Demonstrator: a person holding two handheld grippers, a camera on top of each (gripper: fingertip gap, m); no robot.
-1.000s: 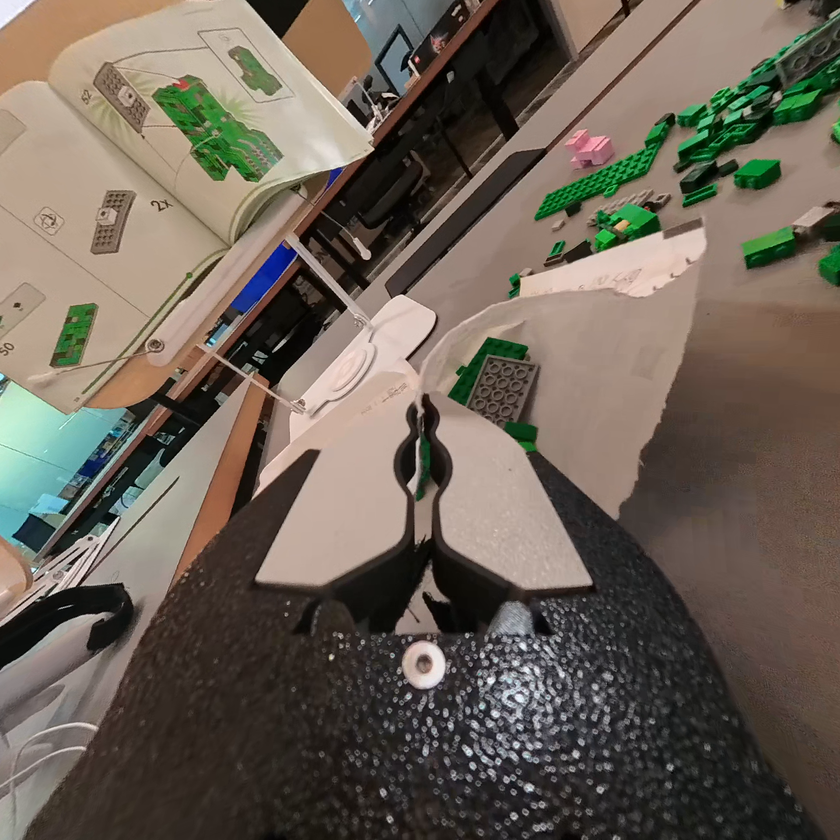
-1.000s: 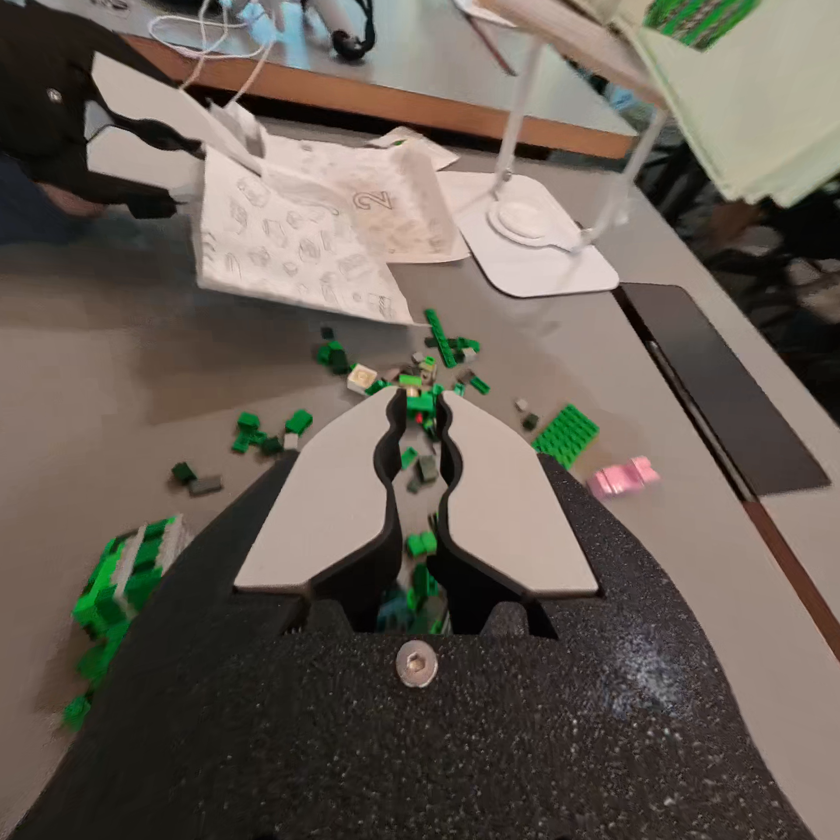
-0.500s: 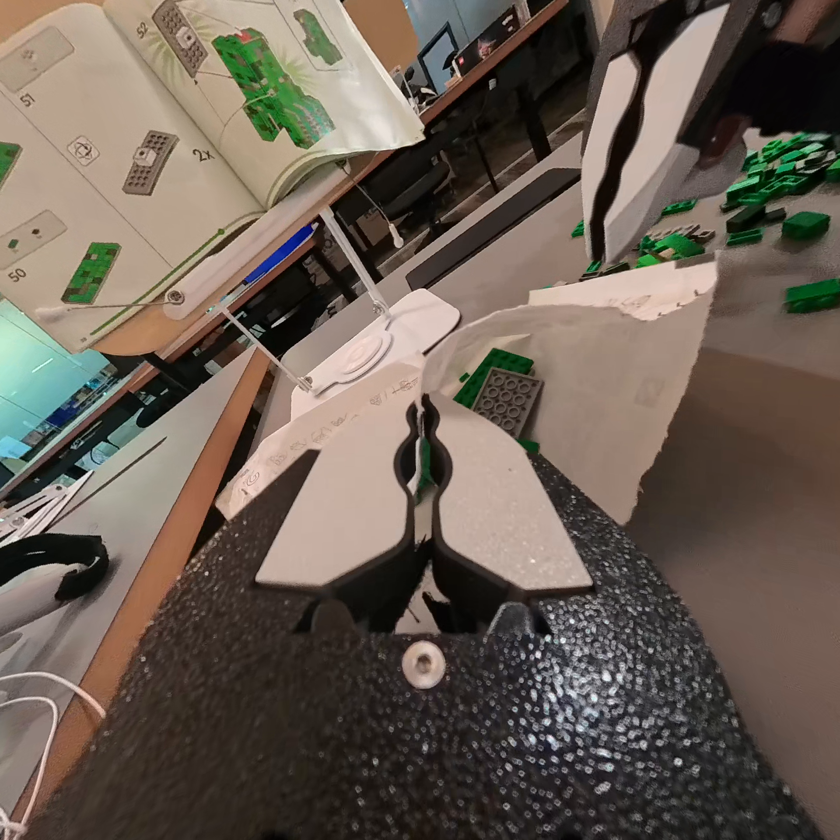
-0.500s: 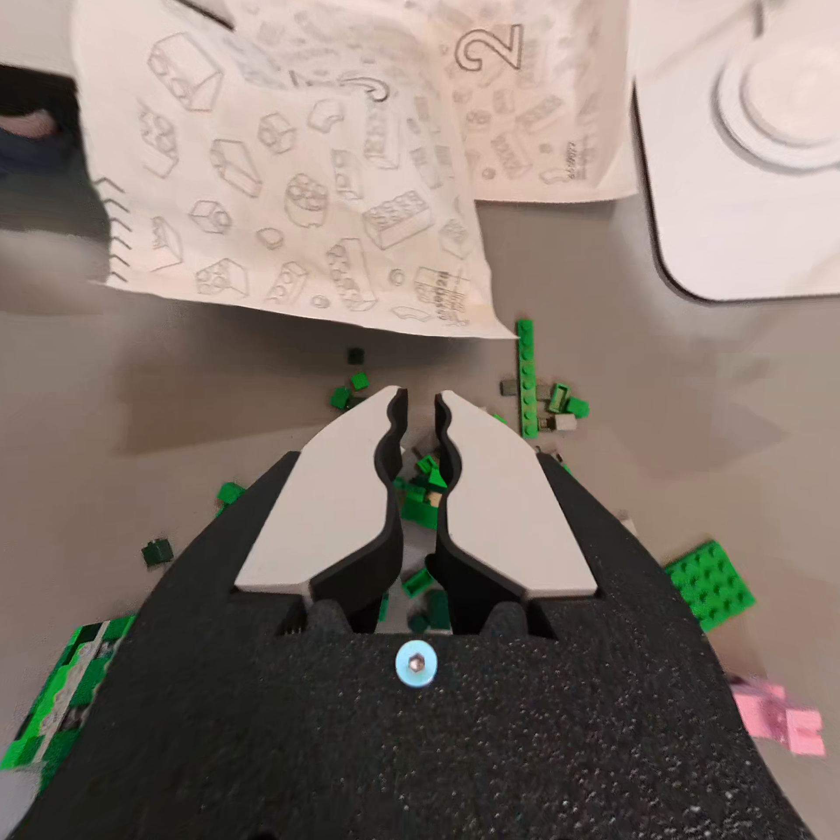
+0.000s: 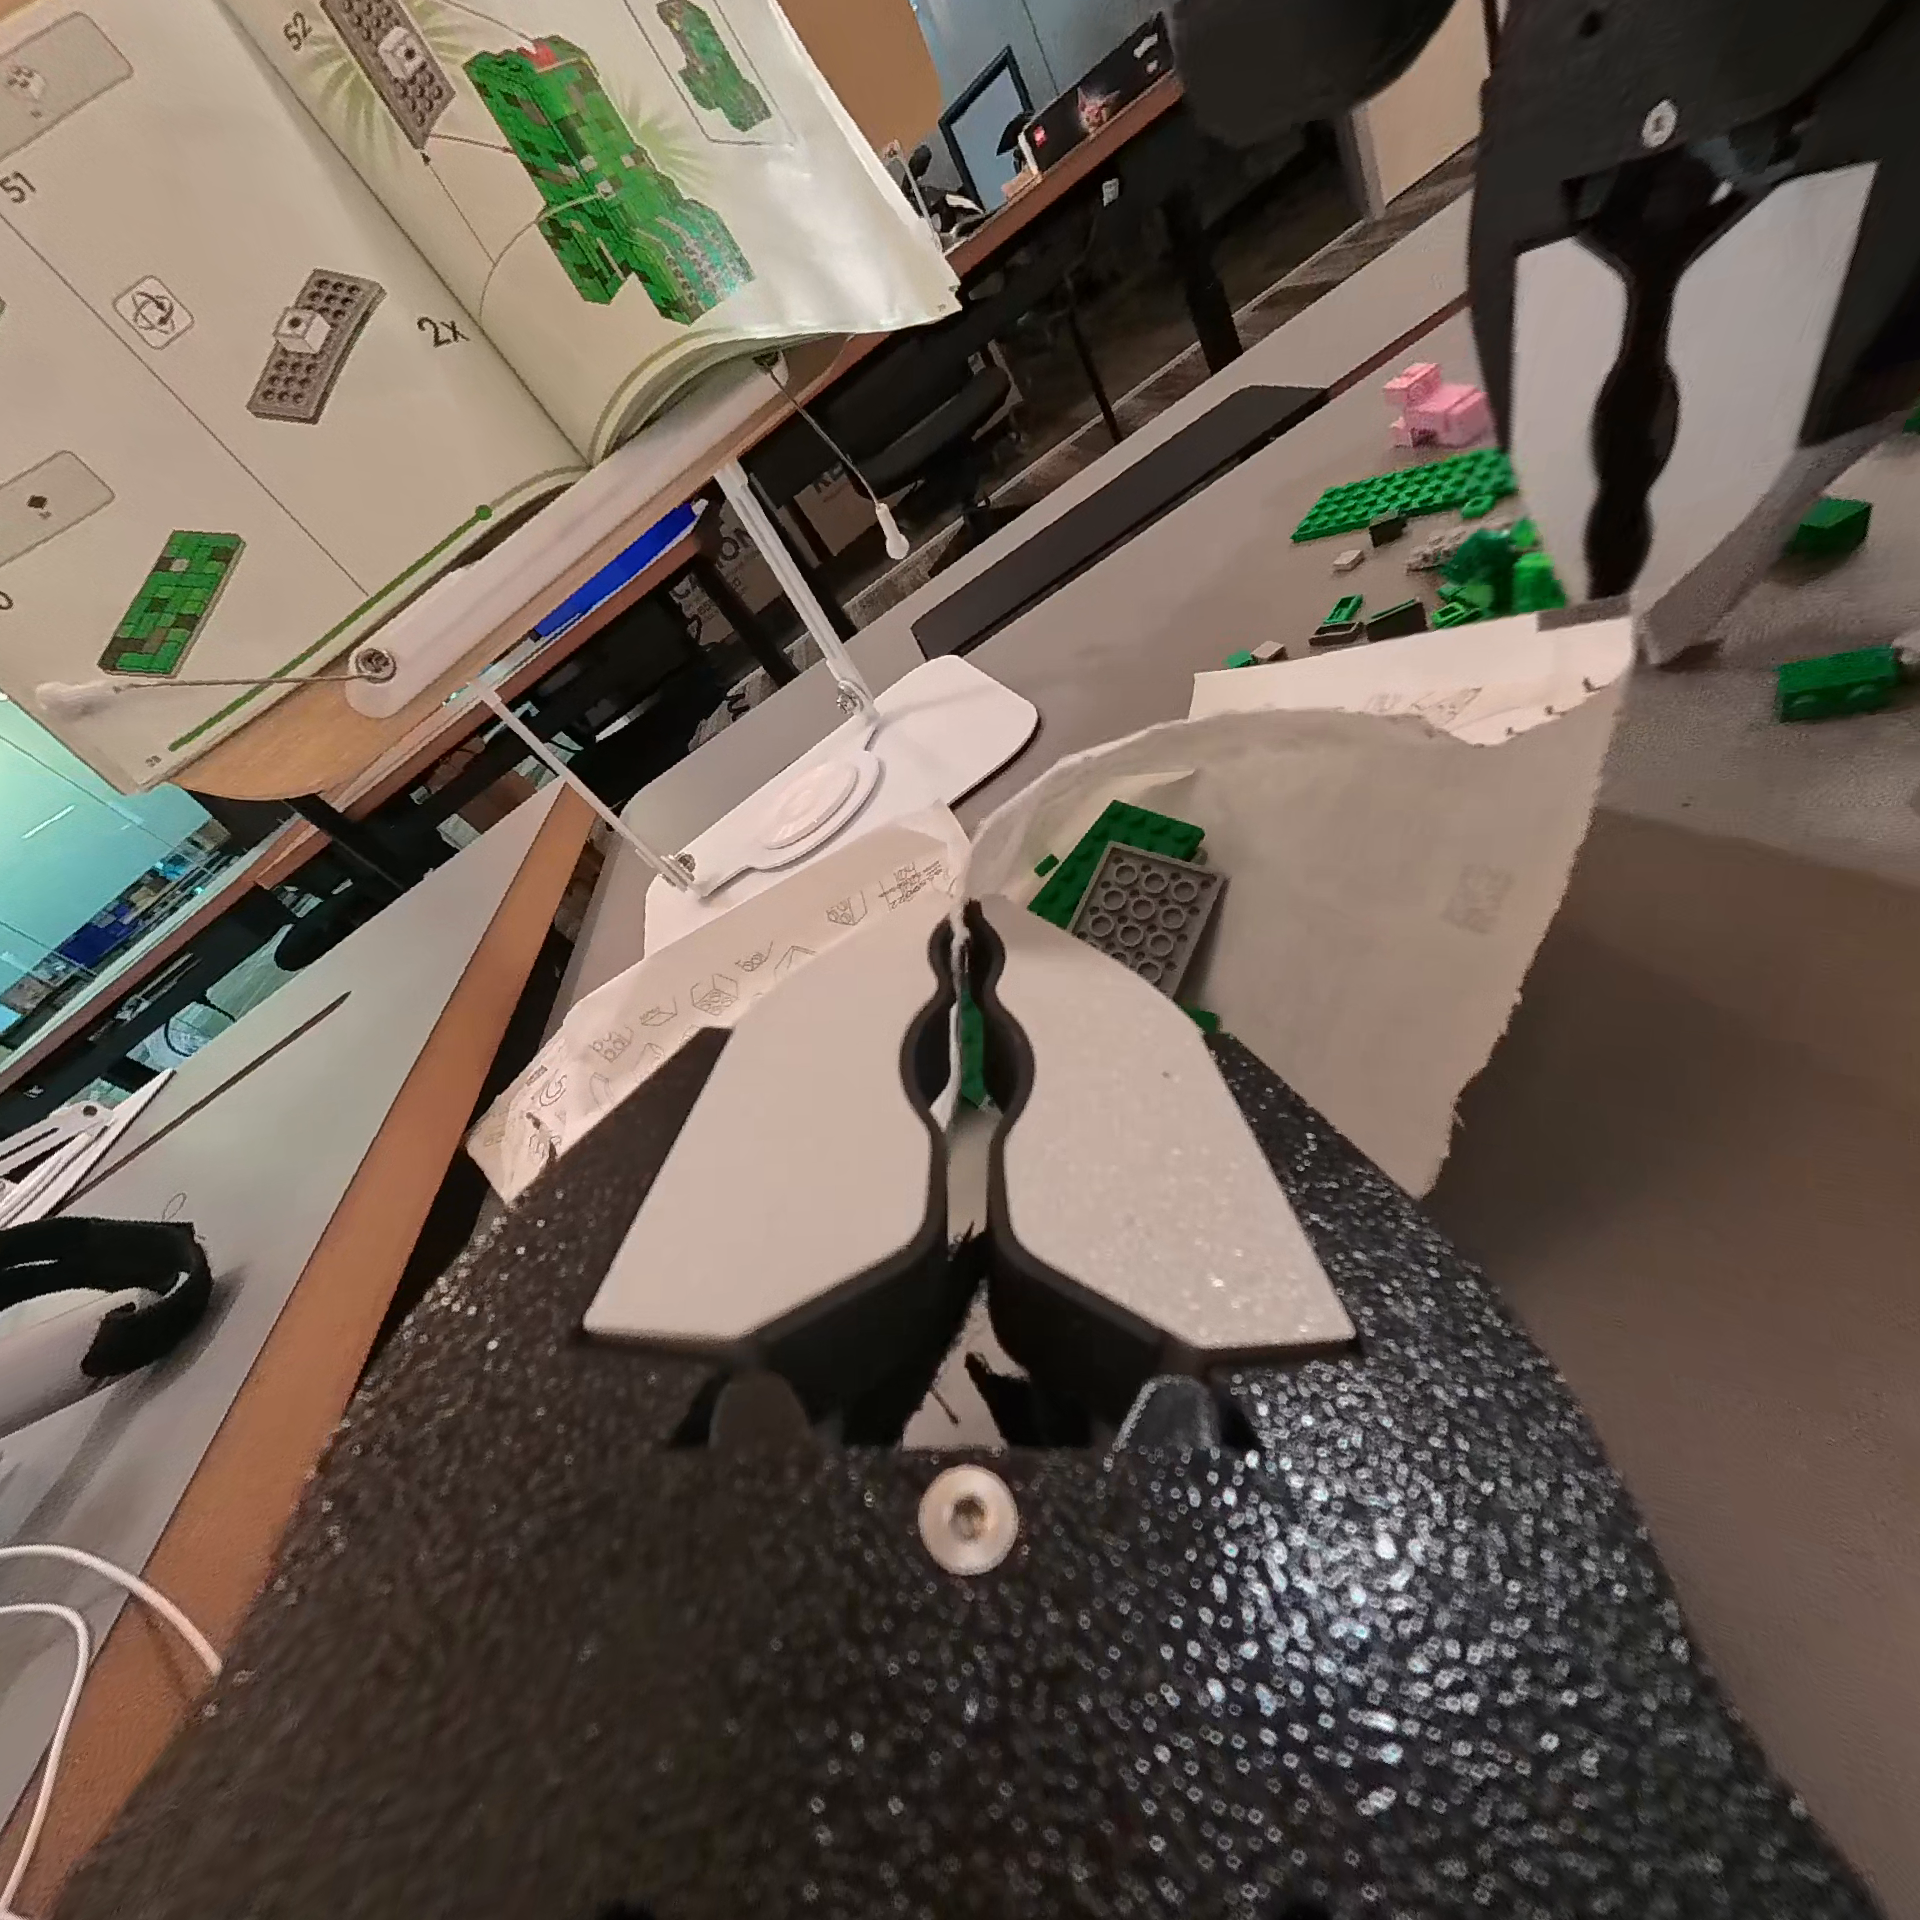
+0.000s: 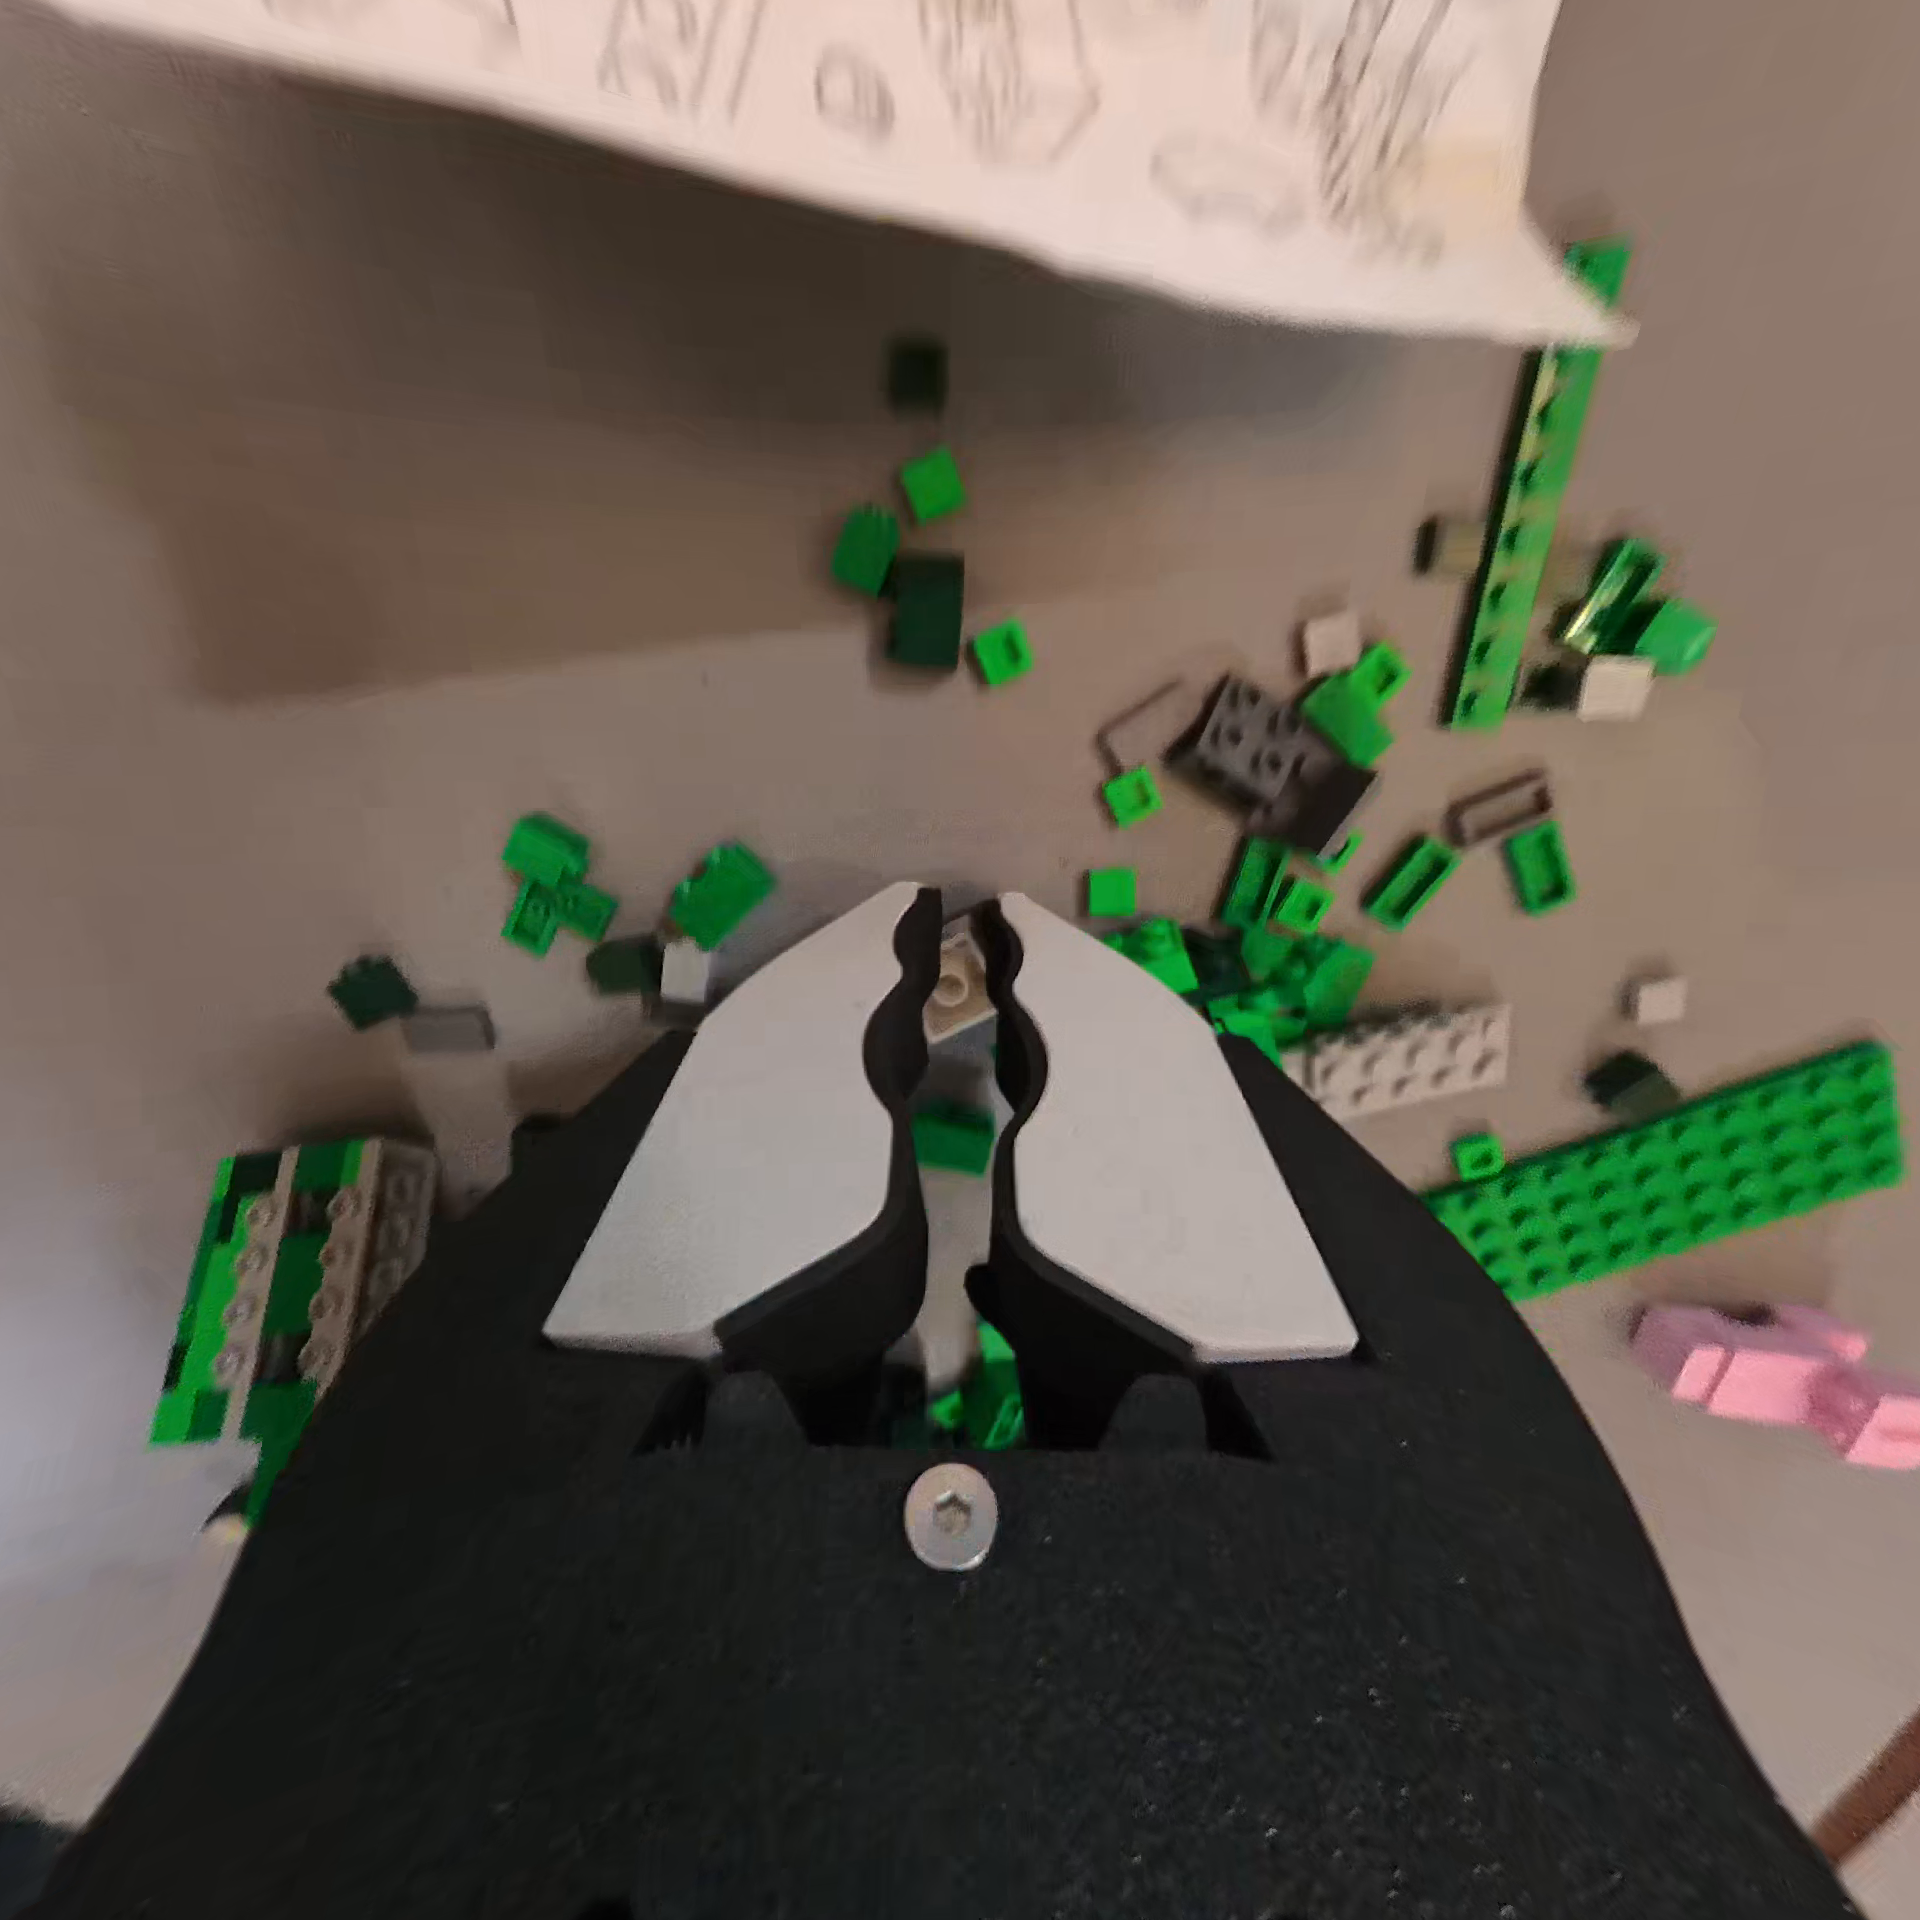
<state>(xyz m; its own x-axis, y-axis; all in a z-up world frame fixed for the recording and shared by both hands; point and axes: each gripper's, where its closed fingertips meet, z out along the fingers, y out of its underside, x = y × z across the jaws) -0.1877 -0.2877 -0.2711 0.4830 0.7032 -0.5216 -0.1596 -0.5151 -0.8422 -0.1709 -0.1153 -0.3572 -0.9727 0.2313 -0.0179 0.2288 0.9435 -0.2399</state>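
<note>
The left gripper (image 5: 966, 914) is pinched closed on the torn edge of a white paper bag (image 5: 1351, 894), holding it up off the grey table (image 5: 1714, 1143), with a grey plate (image 5: 1148, 914) and green plate (image 5: 1117, 857) lying inside. The right gripper (image 6: 961, 899) points down over scattered green bricks (image 6: 1278, 966), jaws slightly apart around a small tan brick (image 6: 956, 987) (whether it grips it, I cannot tell). An open instruction booklet (image 5: 343, 270) rests on a white stand (image 5: 831, 790); a pink piece (image 6: 1787, 1382) lies near a long green plate (image 6: 1662, 1174)

An open illustrated instruction booklet (image 5: 343, 260) rests on a white wire stand (image 5: 831, 800) at ten o'clock; white cables (image 5: 62, 1621) trail at eight o'clock.
</note>
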